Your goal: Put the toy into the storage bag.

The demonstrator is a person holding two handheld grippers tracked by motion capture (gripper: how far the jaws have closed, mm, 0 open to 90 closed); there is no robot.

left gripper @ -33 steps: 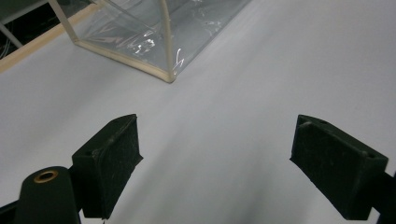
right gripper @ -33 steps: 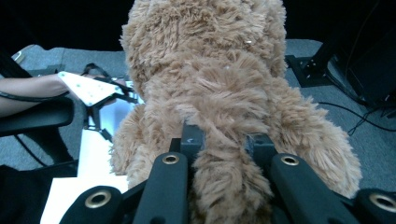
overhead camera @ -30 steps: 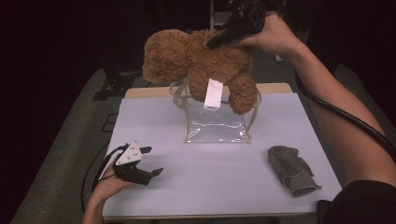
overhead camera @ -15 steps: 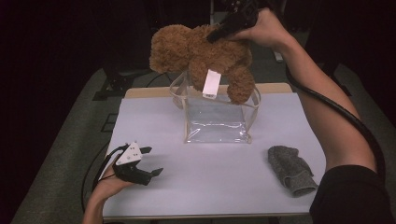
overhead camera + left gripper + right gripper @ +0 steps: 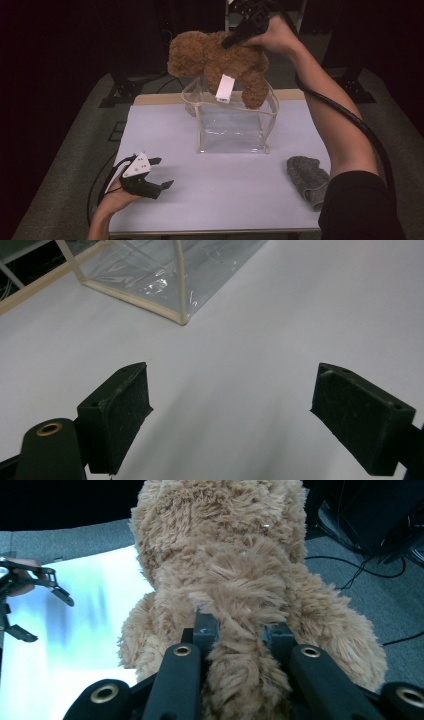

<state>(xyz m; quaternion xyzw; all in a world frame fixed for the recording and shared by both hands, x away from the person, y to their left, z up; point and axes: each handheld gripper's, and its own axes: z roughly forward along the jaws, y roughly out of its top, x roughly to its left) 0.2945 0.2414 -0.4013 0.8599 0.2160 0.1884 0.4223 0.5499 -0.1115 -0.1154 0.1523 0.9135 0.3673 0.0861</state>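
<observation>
A brown teddy bear [image 5: 215, 60] with a white tag hangs above the open top of a clear plastic bag [image 5: 232, 125] that stands at the back of the table. My right gripper [image 5: 230, 41] is shut on the bear's fur from the upper right; in the right gripper view the jaws pinch a tuft of the bear [image 5: 235, 570]. My left gripper [image 5: 162, 172] rests on the white table [image 5: 225, 200] near the front left, jaws wide open with nothing between them. In the left gripper view its pads [image 5: 122, 405] frame bare table, with the bag's corner [image 5: 165, 280] ahead.
A grey knitted cloth [image 5: 307, 177] lies at the front right of the table, by the person's right elbow. The table's wooden back edge [image 5: 160, 99] runs behind the bag. Dark floor and stands surround the table.
The right gripper has carried the bear forward and lower, so its legs now hang at the bag's mouth. The left gripper has stayed put.
</observation>
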